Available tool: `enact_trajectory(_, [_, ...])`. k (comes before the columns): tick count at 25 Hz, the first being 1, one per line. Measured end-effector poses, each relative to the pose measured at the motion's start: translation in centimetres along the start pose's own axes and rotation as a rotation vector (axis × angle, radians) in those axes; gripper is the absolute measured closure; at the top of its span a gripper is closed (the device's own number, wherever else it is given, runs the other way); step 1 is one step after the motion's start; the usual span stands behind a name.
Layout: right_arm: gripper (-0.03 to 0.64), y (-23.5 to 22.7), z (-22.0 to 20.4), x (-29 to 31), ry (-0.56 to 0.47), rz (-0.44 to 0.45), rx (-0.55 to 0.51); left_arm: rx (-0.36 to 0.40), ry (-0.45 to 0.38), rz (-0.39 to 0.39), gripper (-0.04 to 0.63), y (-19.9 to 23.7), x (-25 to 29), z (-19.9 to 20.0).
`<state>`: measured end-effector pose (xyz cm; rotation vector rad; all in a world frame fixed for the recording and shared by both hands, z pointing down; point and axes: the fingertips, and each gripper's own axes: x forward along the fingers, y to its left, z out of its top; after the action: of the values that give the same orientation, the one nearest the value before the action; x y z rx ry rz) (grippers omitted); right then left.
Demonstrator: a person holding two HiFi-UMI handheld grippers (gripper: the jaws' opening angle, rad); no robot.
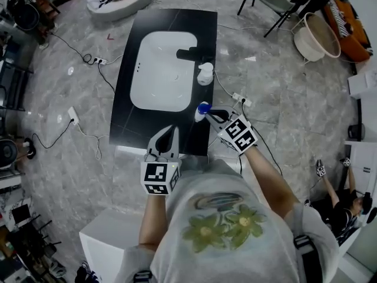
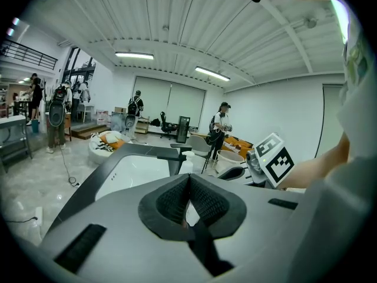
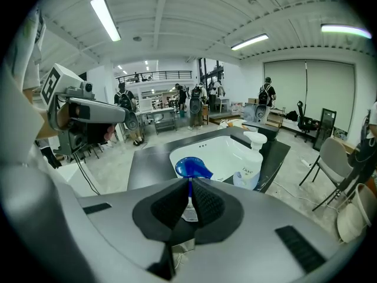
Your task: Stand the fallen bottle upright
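Bottle (image 1: 201, 111): white body, blue cap, cap uppermost and about upright. It sits at the near right edge of the black table (image 1: 126, 99), just beside the near corner of the white basin (image 1: 159, 69).

Right tongs (image 1: 210, 114): drawn almost together, tips right at the bottle. A sliver of its label shows in the slit between the pads; whether they pinch it cannot be told.

Left tongs (image 1: 171, 133): pads together and empty, over the table's near edge, apart from the bottle.

Pump dispenser (image 1: 205, 73): upright beside the black faucet (image 1: 188, 54).
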<state>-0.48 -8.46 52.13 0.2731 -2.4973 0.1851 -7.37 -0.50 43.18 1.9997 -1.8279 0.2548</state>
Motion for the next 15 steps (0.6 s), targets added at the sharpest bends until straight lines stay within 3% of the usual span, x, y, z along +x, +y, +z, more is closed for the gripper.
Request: enact_trajectory(15, [0.569, 0.1, -0.6, -1.4, -0.009, 0.025, 0.001, 0.004, 0.0, 0.037, 0.586, -1.8, -1.0, -0.7])
